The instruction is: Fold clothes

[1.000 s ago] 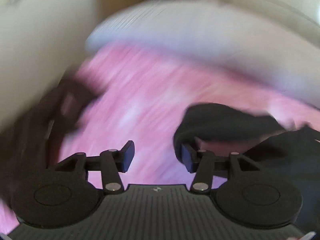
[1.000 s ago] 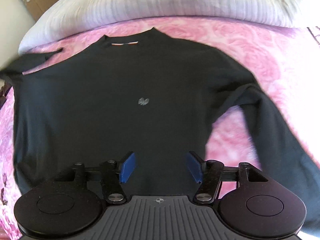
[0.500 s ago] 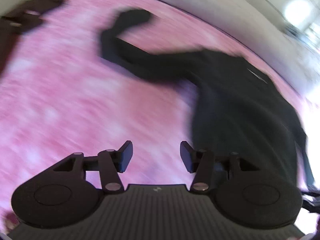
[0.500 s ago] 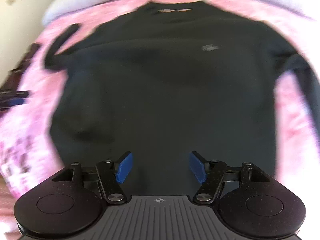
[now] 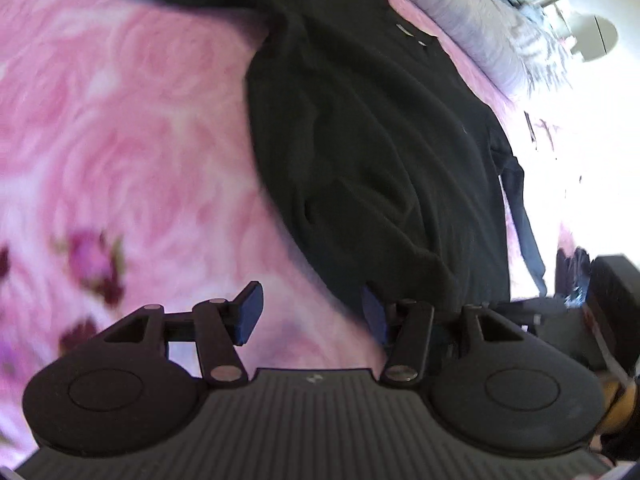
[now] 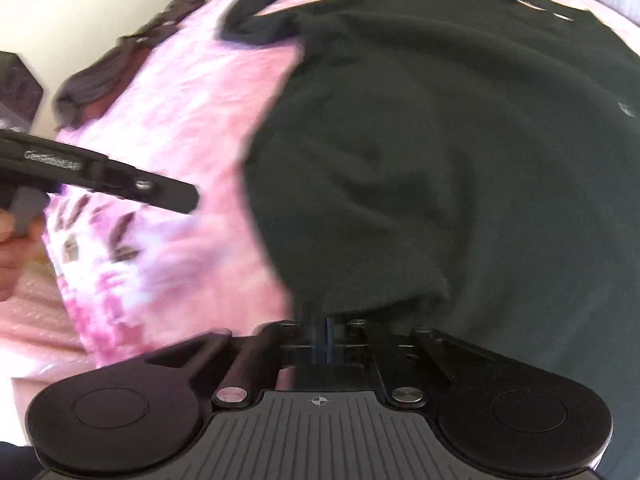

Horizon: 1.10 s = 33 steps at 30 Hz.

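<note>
A black long-sleeved sweater (image 5: 372, 132) is spread flat on a bed with a pink rose-print cover (image 5: 120, 128). In the left wrist view the collar is at 1 o'clock, the hem at 5 o'clock and one sleeve runs off toward 11 o'clock.

The left tool (image 5: 312, 314) is seen with jaws apart, having just been opening; only pink cover is seen in the gap. The right-hand blue pad (image 5: 374, 314) is at the sweater's lower corner; contact cannot be told through blur.

The right tool (image 6: 322, 334) is clenched, its jaws just closed, the blue pads pressed together at the bottom hem. Dark cloth is bunched right above the pads and a fold of the hem appears pinched between them.

In the right wrist view the left tool is seen again at 9 o'clock, well apart from the hem corner, held by a hand (image 6: 14, 248) at the frame edge. A second dark garment (image 6: 116, 60) lies on the cover at 10 o'clock, apart from the sweater. A pale striped pillow (image 5: 480, 28) is seen beyond the collar at 1 o'clock.
</note>
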{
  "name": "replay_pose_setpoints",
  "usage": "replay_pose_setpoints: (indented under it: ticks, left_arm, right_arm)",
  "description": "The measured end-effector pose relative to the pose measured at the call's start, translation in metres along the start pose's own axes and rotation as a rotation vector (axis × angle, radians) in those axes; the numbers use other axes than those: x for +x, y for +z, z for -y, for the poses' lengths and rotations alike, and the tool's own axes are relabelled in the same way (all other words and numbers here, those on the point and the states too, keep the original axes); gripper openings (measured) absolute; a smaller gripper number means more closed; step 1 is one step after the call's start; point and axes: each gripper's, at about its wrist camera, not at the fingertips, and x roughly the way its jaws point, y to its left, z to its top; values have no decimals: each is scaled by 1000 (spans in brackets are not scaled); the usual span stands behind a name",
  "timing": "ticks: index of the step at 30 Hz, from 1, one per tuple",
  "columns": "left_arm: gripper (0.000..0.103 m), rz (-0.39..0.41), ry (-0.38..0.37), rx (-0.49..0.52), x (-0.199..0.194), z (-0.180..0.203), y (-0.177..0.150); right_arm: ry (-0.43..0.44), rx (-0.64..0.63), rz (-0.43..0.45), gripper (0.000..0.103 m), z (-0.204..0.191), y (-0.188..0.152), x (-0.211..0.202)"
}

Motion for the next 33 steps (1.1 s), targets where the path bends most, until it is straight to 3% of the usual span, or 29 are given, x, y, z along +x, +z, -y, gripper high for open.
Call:
replay_pose_setpoints:
  ticks: [4,7,11,13,15,16,17,18,19,20,21,23,26,29,33]
  left_arm:
    - [59,-40,-45,-164,7,-25,-12]
    - [61,-69,-81,-249,19,-31,-22]
    - [58,-112,-177,-347,31,-31,-34]
    - [49,-131,-219,-371,36,-29,-36]
    - [22,-140,-253,-377,37,-27,-35]
    - [14,-141,-268,-371,37,-25,-34]
    - [4,-140,-265,-342,34,-22,-31]
    - [3,-138,-246,-303,31,-18,-28]
    - [3,-129,-216,-252,24,-15,-23]
    - [2,-119,-187,-200,18,-13,-18]
    - [2,-108,-163,-175,8,-16,-13]
    - [2,-83,-97,-147,-16,-32,-1]
    - [2,-57,10,-79,-46,-56,14]
    - [1,-66,84,-63,-53,-71,24]
    - [8,-140,92,-49,-47,-81,10]
  right_arm:
    - [197,-47,-15,3,-41,-8,0]
    - [321,48,3,3,-46,-12,-3]
    - [414,93,6,4,-40,-19,-10]
    - [425,115,7,5,-34,-22,-10]
    - [436,148,7,6,-27,-24,-9]
    - [438,165,12,7,-24,-25,-10]
    - [439,182,17,11,-23,-25,-12]
    - [436,199,22,24,-23,-26,-12]
    - [430,204,29,34,-23,-28,-16]
    - [424,208,36,55,-22,-31,-19]
    - [417,213,43,67,-22,-34,-23]
    - [401,222,57,68,-21,-39,-30]
    - [286,245,86,68,-5,-61,-48]
    - [83,350,112,68,32,-97,-73]
    - [-170,518,139,68,81,-143,-104]
